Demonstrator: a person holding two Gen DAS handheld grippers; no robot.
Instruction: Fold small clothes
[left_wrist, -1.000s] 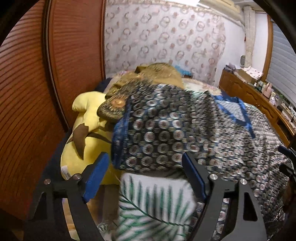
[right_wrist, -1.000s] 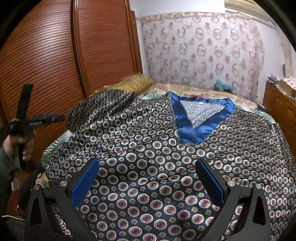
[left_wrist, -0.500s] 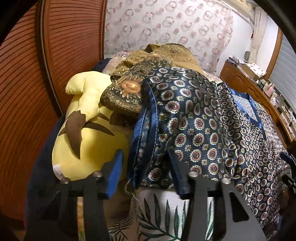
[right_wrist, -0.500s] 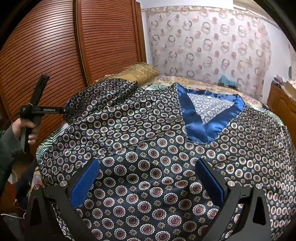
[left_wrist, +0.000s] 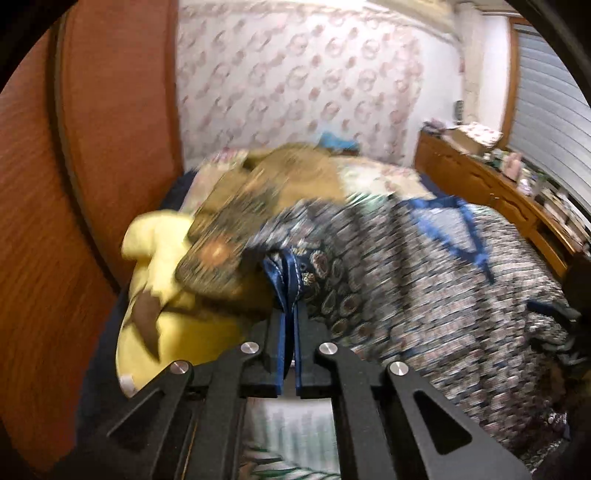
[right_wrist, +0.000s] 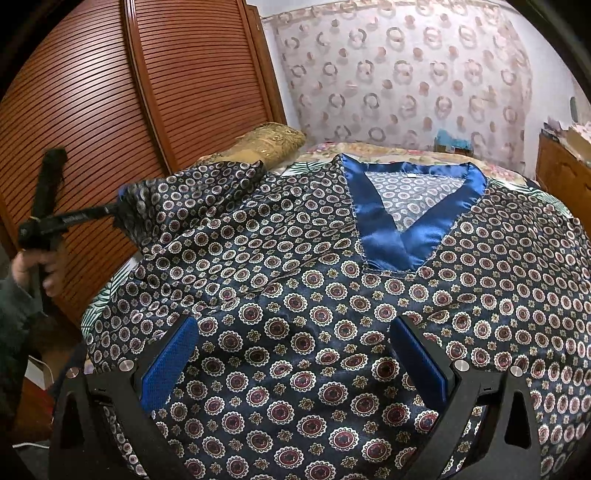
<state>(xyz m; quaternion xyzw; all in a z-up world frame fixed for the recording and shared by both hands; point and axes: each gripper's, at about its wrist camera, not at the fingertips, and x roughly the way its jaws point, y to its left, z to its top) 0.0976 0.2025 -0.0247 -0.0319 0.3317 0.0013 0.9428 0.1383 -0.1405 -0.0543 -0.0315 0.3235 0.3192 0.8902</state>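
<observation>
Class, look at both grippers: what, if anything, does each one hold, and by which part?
The left gripper is shut on the navy medallion-print satin top, at its blue-trimmed sleeve edge. The right gripper is open and holds nothing.

navy medallion print, royal blue trim

the top (right_wrist: 314, 295) is dark navy with ringed maroon-and-white medallions and a satin blue v-collar (right_wrist: 391, 229); plush toy (left_wrist: 173, 306) yellow with brown; wardrobe doors (right_wrist: 147, 92) reddish-brown.

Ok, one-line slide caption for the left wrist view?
Left gripper shut on the patterned shirt's blue-trimmed sleeve edge beside a yellow plush toy.
</observation>
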